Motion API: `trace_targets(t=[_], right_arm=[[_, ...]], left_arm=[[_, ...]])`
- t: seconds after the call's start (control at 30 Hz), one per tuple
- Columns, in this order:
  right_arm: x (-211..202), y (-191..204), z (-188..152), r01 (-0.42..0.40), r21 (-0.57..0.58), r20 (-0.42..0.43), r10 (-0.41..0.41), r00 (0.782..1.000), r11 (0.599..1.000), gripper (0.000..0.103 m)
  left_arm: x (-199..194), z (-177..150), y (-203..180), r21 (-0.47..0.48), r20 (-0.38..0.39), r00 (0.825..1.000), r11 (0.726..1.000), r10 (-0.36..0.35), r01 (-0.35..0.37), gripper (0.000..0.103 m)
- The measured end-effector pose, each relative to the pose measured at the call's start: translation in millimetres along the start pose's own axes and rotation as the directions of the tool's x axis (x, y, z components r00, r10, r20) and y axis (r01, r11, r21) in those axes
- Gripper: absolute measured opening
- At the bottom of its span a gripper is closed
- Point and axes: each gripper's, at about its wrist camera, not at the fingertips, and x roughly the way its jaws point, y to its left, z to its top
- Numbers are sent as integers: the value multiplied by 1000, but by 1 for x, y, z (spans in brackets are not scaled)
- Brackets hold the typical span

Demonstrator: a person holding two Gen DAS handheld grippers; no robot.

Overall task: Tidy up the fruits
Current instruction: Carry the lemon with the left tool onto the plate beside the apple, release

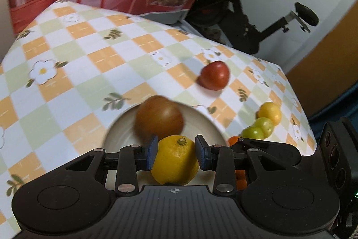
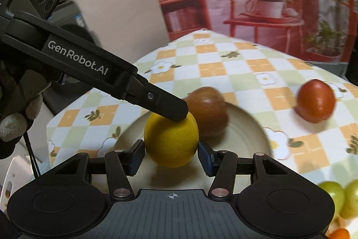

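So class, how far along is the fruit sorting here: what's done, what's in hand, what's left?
Done: one brownish fruit is on the plate. In hand: the left gripper has its fingers clamped on a lemon over the plate. Left: a red fruit, a small yellow fruit, green fruits and an orange fruit lie out on the tablecloth.

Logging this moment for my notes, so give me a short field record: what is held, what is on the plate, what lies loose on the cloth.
held: lemon
left gripper: shut on the lemon
right gripper: pads against the lemon's sides too
plate: brownish tomato, blurred
loose on tablecloth: red tomato, yellow fruit, two green fruits, orange fruit partly hidden
lemon lifted or resting: cannot tell
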Motion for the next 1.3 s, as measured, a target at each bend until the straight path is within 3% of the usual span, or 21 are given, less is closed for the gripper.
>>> trace_targets(t=[0.2,0.63,1.3], right_arm=[[20,7,5,-32,-21,-28,31,999,999,48],[44,8,16,-17,-1,-35,17,999,1000,48],[26,-2,7,-7,51,-8,8,1000,999,49]], left_arm=[[-2,-7,19,-18,14,1000,1000,25,-25,38],[3,-5,36,-42,48,997,997,61,-59,38],[7,2,35,-22,104,986,991,130,-129,39]])
